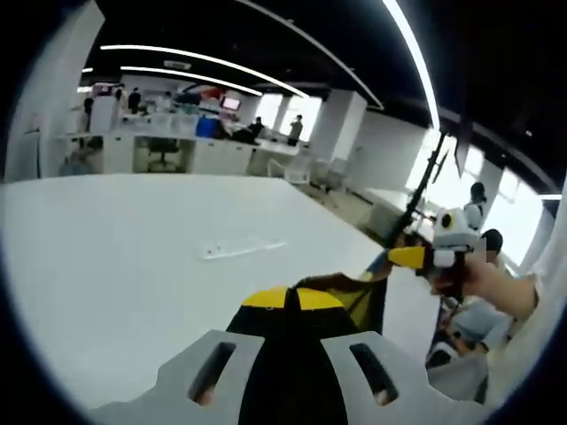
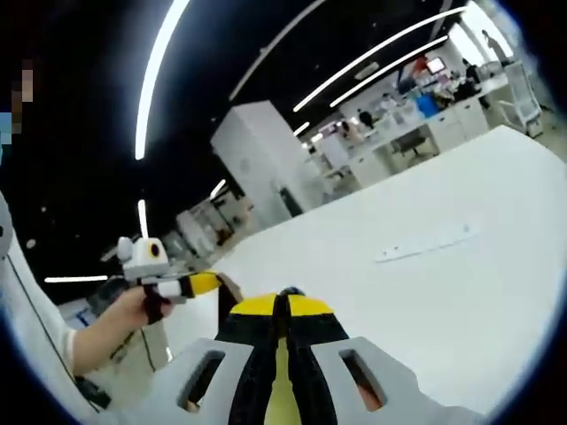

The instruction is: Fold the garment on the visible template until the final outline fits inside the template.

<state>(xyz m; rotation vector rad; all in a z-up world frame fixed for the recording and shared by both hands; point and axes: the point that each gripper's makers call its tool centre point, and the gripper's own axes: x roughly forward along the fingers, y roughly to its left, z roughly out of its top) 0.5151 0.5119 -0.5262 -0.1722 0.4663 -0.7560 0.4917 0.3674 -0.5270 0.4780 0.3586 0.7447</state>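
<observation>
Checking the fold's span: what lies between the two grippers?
In the left gripper view, dark garment with yellow lining stretches from the left gripper to the right gripper.

Yellow-tipped grey gripper [image 1: 294,299], white sleeve [image 2: 27,292]

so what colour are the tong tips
Yellow on black tongs, clearest in the right gripper view.

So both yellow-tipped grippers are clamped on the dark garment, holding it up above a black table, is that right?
Not quite: the table is white, not black, as the left gripper view shows. The rest holds: the left gripper and the right gripper are each shut on the dark garment, which is lifted above the tabletop.
</observation>
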